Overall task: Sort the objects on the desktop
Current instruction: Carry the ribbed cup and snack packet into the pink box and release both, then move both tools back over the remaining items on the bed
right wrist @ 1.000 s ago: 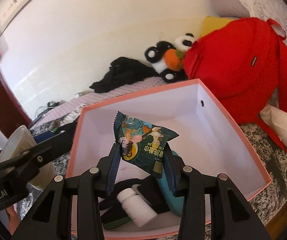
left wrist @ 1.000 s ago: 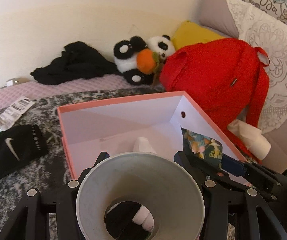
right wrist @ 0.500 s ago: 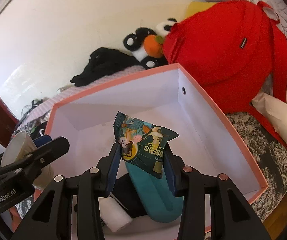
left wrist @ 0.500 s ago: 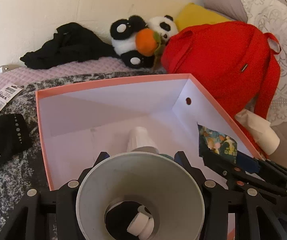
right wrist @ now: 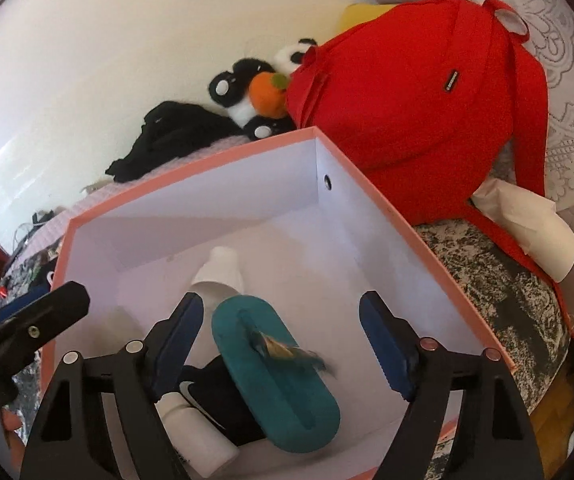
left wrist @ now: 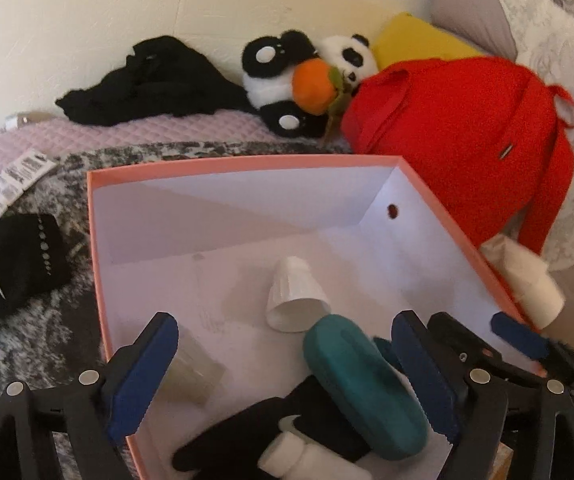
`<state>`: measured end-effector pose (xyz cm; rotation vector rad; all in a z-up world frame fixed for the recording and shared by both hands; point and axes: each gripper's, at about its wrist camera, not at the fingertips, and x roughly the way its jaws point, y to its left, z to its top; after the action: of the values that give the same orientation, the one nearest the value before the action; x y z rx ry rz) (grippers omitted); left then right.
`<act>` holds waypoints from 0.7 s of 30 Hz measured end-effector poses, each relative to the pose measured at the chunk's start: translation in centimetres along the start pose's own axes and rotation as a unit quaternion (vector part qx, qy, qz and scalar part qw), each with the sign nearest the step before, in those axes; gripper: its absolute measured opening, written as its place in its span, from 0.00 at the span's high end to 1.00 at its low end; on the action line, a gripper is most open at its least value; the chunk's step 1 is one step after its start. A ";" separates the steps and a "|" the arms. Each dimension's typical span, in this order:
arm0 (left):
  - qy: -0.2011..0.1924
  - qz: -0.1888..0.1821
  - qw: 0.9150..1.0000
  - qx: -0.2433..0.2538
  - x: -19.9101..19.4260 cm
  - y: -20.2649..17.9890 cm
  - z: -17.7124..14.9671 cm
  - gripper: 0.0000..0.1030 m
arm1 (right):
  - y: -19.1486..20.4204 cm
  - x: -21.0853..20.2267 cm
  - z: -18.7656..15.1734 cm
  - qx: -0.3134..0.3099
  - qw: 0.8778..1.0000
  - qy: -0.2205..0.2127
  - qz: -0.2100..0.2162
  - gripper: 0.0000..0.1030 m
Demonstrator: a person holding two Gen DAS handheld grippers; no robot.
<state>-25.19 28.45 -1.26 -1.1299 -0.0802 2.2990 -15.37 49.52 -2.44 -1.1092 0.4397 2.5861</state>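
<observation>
beside the red backpack, both grippers, jaws just spread, hover over the pink box, seemingly empty.

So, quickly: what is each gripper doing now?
Left gripper: open, just released the grey paper cup.
Right gripper: open, just released the green snack packet.

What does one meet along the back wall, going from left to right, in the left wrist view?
Black clothing → panda plush toy holding an orange ball → red backpack → white lace cover.
</observation>
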 end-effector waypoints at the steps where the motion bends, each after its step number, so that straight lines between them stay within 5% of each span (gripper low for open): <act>1: 0.000 -0.005 1.000 -0.006 -0.1 0.2 0.1 0.12 | -0.1 0.0 0.1 0.002 1.000 -0.001 0.000 0.19; 12: -0.025 0.008 1.000 -0.013 -3.7 1.8 -0.2 0.12 | 2.2 -0.9 0.4 0.003 1.000 -0.013 0.013 0.18; 21: -0.050 0.060 0.996 -0.046 -10.0 8.0 -2.8 0.12 | 9.7 -3.5 -0.3 -0.034 0.997 -0.047 0.045 0.14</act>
<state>-22.02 16.10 1.68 -1.0907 -0.1614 2.4816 -16.50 40.06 1.53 -1.0049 0.3904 2.7387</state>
